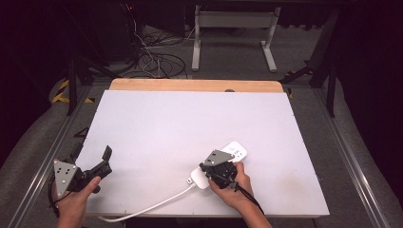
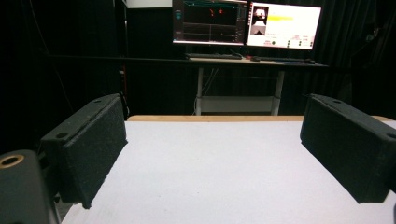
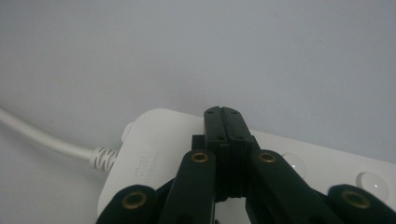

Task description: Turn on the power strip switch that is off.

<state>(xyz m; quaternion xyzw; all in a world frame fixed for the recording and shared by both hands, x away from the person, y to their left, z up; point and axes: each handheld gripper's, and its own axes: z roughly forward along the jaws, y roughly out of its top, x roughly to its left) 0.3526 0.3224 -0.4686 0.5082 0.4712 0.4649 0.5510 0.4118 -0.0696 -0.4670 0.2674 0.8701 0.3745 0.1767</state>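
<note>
The right gripper (image 1: 215, 167), jaws pressed together with nothing between, sits tip-down on the white plastic power strip (image 3: 154, 154) at the white table's (image 1: 190, 123) near edge (probably poking its switch). Push straight down, gently. The left gripper (image 1: 97, 164) waits wide open.

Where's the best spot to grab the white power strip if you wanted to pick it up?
Probably across the narrow width of the power strip, near its middle, coming from above. It lies flat on the table, long and slim, so its two long sides suit the fingers. Stay off the end where the cord leaves, since the cord could tug it askew.
</note>
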